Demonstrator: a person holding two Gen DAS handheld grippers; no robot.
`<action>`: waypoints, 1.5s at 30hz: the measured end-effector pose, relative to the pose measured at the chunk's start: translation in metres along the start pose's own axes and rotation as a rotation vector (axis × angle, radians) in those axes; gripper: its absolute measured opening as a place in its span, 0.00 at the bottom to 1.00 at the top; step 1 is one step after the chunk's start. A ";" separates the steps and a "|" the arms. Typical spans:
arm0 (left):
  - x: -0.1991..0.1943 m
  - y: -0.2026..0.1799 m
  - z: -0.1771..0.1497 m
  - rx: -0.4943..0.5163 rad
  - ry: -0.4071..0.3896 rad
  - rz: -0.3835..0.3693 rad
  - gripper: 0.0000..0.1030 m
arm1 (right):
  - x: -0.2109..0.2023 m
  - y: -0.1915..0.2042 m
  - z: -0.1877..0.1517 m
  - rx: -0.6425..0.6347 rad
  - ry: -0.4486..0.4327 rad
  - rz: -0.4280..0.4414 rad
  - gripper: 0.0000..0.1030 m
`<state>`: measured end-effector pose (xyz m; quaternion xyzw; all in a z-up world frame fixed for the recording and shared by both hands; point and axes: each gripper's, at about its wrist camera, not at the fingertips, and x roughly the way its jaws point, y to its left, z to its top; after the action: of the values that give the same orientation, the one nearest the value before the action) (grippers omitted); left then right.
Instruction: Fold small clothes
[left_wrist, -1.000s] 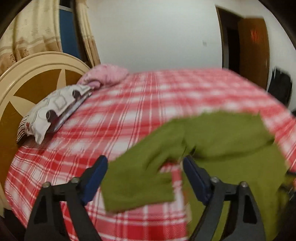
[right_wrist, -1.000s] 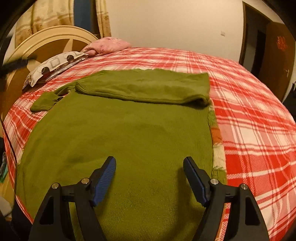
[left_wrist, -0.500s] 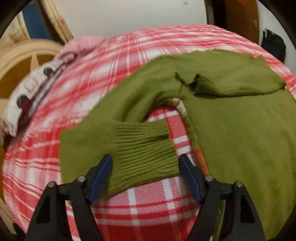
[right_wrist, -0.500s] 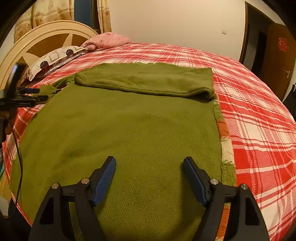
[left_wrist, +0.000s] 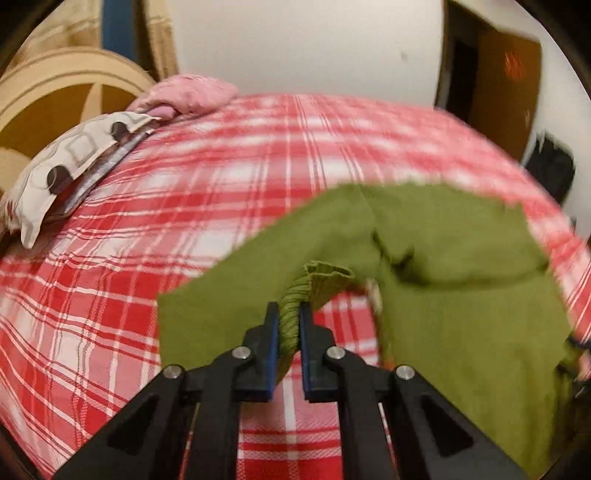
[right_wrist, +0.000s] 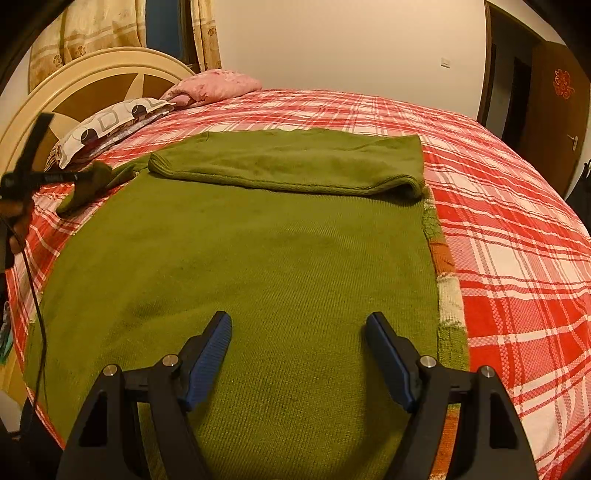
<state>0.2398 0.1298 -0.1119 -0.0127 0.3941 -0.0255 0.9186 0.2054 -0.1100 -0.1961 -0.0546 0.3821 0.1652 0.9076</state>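
Item: green sweater (right_wrist: 236, 258), spread flat on bed (right_wrist: 517, 229) w/ one sleeve already laid across the top; other sleeve's ribbed cuff (left_wrist: 295, 299) pinched in left tongs (left_wrist: 284, 314), clamped tight on the knit, prob. so it can be carried over the body for the matching fold. Right tongs (right_wrist: 299, 325) wide apart, nothing between, hovering over lower hem area, apparently on standby. Surrounds: red-white plaid bedspread, patterned pillow (right_wrist: 107, 125) & pink pillow (right_wrist: 218, 85) by round headboard (right_wrist: 81, 85), curtains, plain wall, brown door (right_wrist: 557, 122).
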 end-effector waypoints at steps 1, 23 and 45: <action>-0.009 0.005 0.006 -0.032 -0.029 -0.011 0.10 | 0.000 0.000 0.000 0.001 0.000 0.000 0.74; -0.100 -0.057 0.120 -0.226 -0.410 -0.387 0.10 | -0.006 0.002 -0.001 -0.004 -0.019 0.011 0.74; 0.012 -0.253 0.091 -0.011 -0.208 -0.471 0.25 | 0.002 -0.001 -0.006 0.008 -0.013 0.022 0.74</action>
<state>0.3047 -0.1233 -0.0468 -0.1118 0.2839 -0.2352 0.9228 0.2030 -0.1120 -0.2012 -0.0459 0.3775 0.1741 0.9083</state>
